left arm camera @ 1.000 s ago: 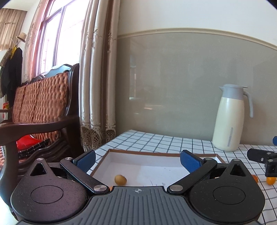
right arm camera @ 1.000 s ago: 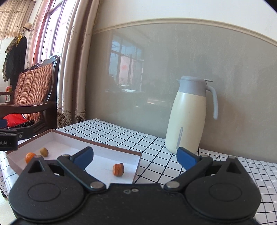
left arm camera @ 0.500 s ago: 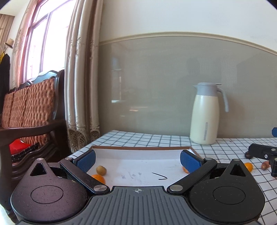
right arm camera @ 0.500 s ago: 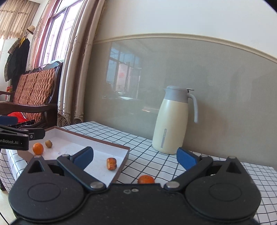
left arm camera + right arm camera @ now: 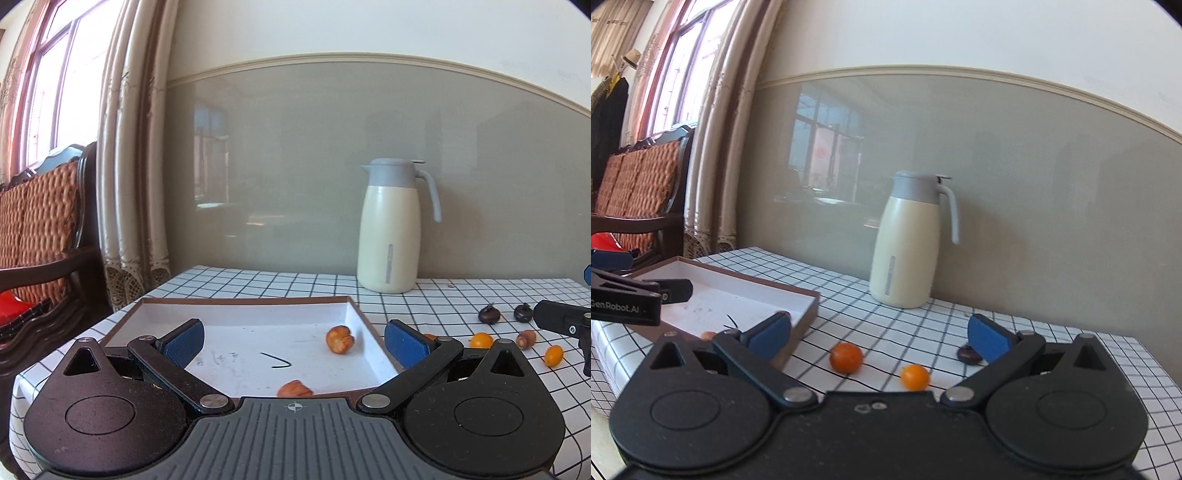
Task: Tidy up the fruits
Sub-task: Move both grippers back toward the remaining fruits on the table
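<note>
A shallow white tray with a brown rim (image 5: 354, 306) lies on the checked tablecloth. Two orange-brown fruits (image 5: 340, 339) (image 5: 294, 388) lie in its right half. My left gripper (image 5: 293, 341) hovers open over the tray, nothing between its blue pads. To the tray's right, small orange fruits (image 5: 481, 340) (image 5: 553, 355) and dark chestnut-like ones (image 5: 488, 315) (image 5: 523, 312) lie scattered. In the right wrist view, my right gripper (image 5: 879, 338) stands open above two orange fruits (image 5: 846, 357) (image 5: 915, 377); a dark fruit (image 5: 967, 355) sits by its right pad. The tray (image 5: 809, 299) lies at left.
A cream thermos jug with a grey lid (image 5: 391, 225) stands at the back by the grey wall. A wooden sofa with woven cushions (image 5: 40, 221) and curtains (image 5: 129, 147) are left of the table. The table's right edge (image 5: 1156, 369) is close to the fruits.
Both grippers have swung to the right along the table. The tray has slid left in both views, and the scattered fruits on the cloth have come into view.
</note>
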The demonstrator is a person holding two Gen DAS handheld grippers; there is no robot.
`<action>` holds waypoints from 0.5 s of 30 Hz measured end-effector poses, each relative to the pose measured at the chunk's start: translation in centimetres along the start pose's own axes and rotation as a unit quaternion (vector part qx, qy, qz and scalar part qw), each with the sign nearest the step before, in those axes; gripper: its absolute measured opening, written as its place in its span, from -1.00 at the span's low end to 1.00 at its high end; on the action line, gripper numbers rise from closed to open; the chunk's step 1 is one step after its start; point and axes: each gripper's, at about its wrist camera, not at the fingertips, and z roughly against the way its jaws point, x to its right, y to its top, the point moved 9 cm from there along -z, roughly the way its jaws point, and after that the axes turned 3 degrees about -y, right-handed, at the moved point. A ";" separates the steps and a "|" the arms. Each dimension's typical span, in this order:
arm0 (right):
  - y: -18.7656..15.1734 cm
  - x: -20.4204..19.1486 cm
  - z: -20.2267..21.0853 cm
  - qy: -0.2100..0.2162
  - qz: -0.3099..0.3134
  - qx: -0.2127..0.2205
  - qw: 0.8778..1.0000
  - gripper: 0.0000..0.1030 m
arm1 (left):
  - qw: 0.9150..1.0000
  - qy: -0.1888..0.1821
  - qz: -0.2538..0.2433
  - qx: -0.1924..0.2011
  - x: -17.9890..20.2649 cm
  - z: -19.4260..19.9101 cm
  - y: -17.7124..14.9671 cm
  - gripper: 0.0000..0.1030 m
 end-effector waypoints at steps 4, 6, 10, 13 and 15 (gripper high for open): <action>-0.9 1.8 0.1 -0.020 -0.003 -0.012 1.000 0.88 | 1.000 -0.002 -0.014 0.009 1.6 0.1 0.1 1.00; -1.5 2.7 0.2 -0.028 -0.002 -0.016 0.999 0.88 | 1.000 -0.008 -0.013 0.014 2.2 0.1 0.2 1.00; -2.5 3.9 0.2 -0.039 0.001 -0.026 0.999 0.87 | 1.000 -0.022 -0.007 0.013 3.5 -0.4 0.0 1.00; -3.2 4.8 0.2 -0.049 0.000 -0.033 0.998 0.86 | 0.999 -0.034 -0.016 0.016 5.0 -0.7 -0.1 1.00; -3.6 5.3 0.1 -0.052 -0.004 -0.035 0.998 0.86 | 0.999 -0.043 -0.025 0.011 6.1 -1.0 -0.2 1.00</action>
